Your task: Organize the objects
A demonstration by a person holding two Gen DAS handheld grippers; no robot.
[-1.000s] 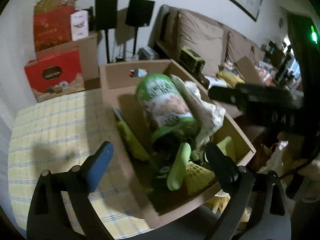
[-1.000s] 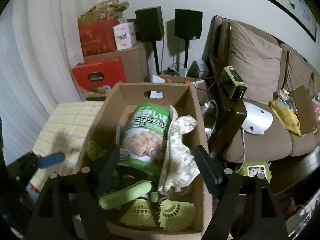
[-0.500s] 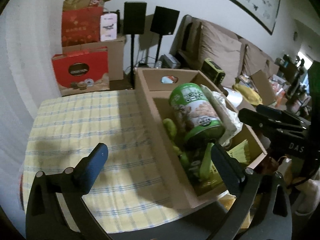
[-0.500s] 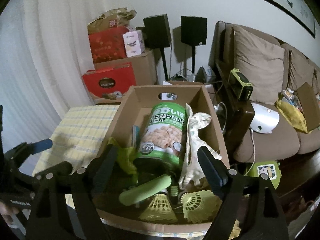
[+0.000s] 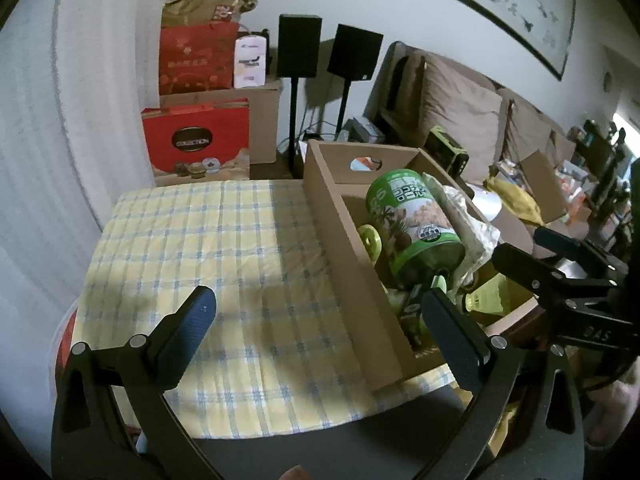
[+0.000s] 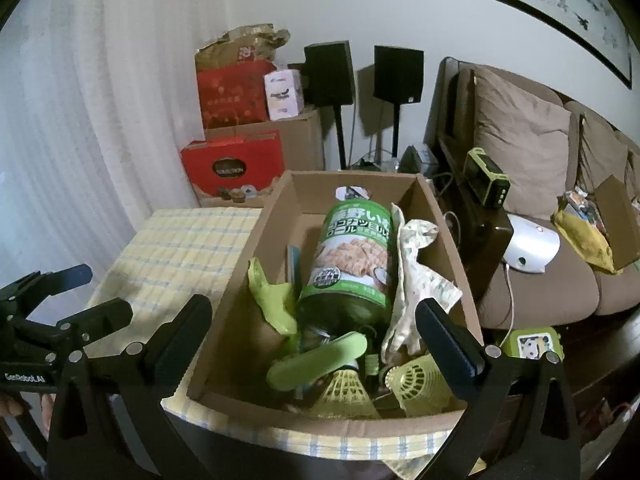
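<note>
the cardboard box [image 6: 248, 280] sits on the checked tabletop [image 5: 224, 248], green can [image 6: 352, 256] lying inside. left hand-held gripper [image 5: 320, 320] gapes wide, empty; right hand-held gripper [image 6: 312, 328] is opening, gripping nothing.

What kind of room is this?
Most likely a living room in a home: there is a brown sofa with cushions, two black speakers on stands, and a framed picture on the wall.
</note>
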